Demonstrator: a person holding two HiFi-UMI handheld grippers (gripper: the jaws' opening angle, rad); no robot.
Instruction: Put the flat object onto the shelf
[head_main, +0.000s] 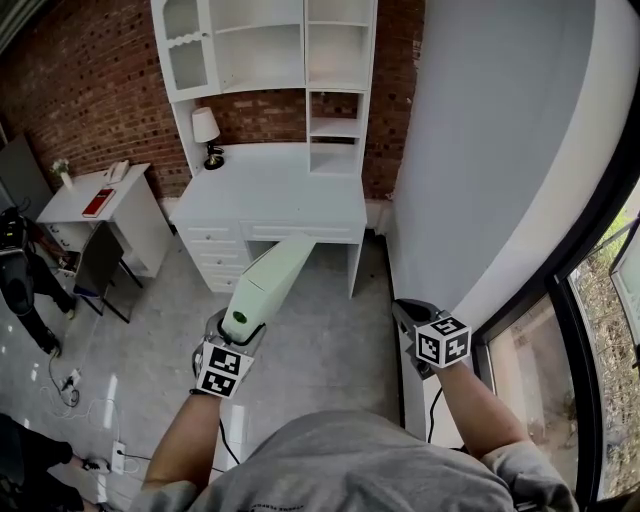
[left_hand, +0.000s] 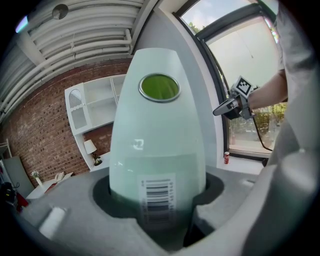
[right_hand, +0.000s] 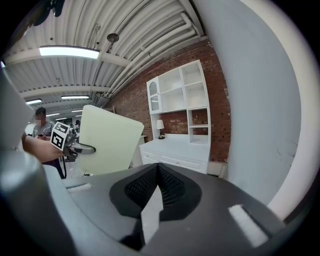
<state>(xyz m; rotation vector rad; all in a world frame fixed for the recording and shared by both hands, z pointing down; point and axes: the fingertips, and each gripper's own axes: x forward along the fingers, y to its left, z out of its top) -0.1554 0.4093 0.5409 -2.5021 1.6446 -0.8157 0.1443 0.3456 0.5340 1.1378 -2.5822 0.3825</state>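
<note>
The flat object is a pale green, rounded-tip panel with a green disc and a barcode label. My left gripper is shut on its lower end and holds it pointing forward toward the white shelf unit on the desk. In the left gripper view the panel rises between the grey jaws of that gripper. The right gripper view shows it broadside at the left. My right gripper hangs at the right, jaws shut with nothing in them.
A table lamp stands on the desk's left. A small white table and a dark chair are at the left. A grey wall and a window close the right side. Cables lie on the floor.
</note>
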